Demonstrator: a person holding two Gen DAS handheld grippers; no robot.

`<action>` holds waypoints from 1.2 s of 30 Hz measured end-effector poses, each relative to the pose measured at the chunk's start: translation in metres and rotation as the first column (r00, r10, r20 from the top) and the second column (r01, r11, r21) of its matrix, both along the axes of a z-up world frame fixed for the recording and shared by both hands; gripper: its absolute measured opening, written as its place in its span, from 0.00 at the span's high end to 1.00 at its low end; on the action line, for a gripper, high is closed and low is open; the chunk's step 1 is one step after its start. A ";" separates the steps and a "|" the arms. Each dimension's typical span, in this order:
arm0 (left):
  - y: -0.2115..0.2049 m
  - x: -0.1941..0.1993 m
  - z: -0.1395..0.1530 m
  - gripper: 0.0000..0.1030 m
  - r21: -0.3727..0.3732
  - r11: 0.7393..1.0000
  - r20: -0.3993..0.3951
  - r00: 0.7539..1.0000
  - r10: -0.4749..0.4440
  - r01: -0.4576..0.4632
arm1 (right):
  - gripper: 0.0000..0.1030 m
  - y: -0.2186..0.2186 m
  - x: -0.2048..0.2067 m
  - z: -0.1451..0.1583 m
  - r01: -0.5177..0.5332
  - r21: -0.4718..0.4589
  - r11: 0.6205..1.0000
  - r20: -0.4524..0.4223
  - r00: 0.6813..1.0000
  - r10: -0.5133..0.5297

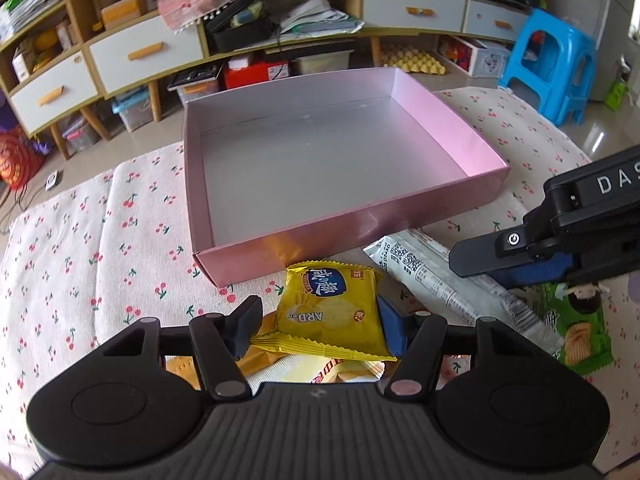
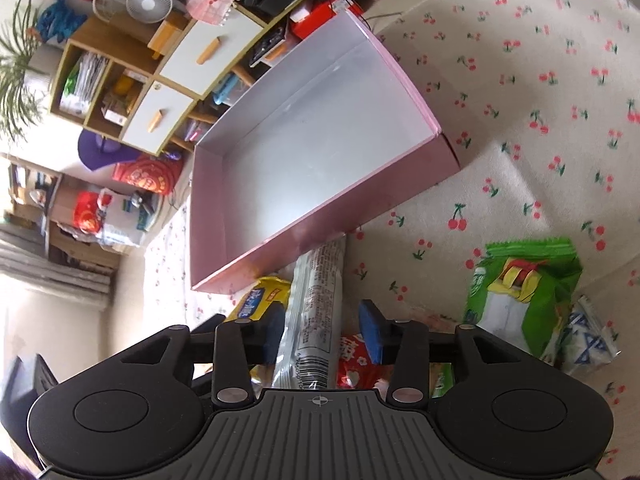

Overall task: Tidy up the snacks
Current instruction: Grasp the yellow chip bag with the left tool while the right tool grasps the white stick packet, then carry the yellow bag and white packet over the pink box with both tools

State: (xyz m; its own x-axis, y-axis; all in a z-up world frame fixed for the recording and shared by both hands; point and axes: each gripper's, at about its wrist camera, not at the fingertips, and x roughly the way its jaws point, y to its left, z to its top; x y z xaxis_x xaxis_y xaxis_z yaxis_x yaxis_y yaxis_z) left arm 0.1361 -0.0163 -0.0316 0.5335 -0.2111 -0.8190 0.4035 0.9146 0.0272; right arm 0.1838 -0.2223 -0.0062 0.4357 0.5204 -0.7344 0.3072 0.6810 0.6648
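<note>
1. Between my left fingers (image 1: pixel 316 322) sits a yellow cracker packet (image 1: pixel 332 312), raised off the snacks below it; both pads press its side edges, so I judge it pinched and ready to carry.
2. My right fingers (image 2: pixel 320 336) straddle a long silver-white packet (image 2: pixel 316 308). The left pad is against it, the right pad stands clear with a gap showing, so these fingers are spread and grip nothing yet.
3. The pink box (image 1: pixel 448 120) lies on the cherry-print cloth (image 1: pixel 120 216) toward the table's far edge, its near wall just beyond both packets. Its grey floor is bare: nothing has gone in, so by my reckoning the sorting has hardly begun.
4. Still outside the box, all along the table's near edge: the yellow packet, the silver one, a green chip bag (image 2: pixel 524 292), a red wrapper (image 2: pixel 352 364) under my right fingers, a blue-and-white packet (image 2: pixel 588 340) past the green bag, and pale orange-and-white packets (image 1: pixel 316 368) under my left fingers.
5. Left to do, as I judge it: every snack must cross that near wall.
</note>
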 end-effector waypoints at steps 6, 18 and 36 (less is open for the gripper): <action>0.000 0.001 -0.001 0.45 -0.031 0.999 -0.019 0.999 0.037 -0.038 | 0.59 0.010 0.001 -0.003 -0.005 0.053 0.999 0.012 1.000 0.004; 0.002 -0.009 0.002 0.47 -0.048 0.998 -0.007 0.999 0.031 -0.031 | 0.70 0.026 0.003 -0.010 0.002 -0.015 1.000 0.009 1.000 -0.002; 0.032 -0.021 0.014 0.54 -0.199 0.972 -0.058 0.991 0.118 -0.127 | 0.71 0.007 -0.017 0.013 0.039 -0.016 0.999 0.022 0.999 -0.039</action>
State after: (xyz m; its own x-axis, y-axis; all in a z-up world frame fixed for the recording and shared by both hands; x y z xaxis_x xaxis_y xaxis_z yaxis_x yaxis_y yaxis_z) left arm 0.1151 0.0157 -0.0172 0.5283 -0.3100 -0.7904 0.2848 0.9417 -0.1790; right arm 0.1667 -0.2149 0.0069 0.4711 0.4910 -0.7328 0.3193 0.6795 0.6606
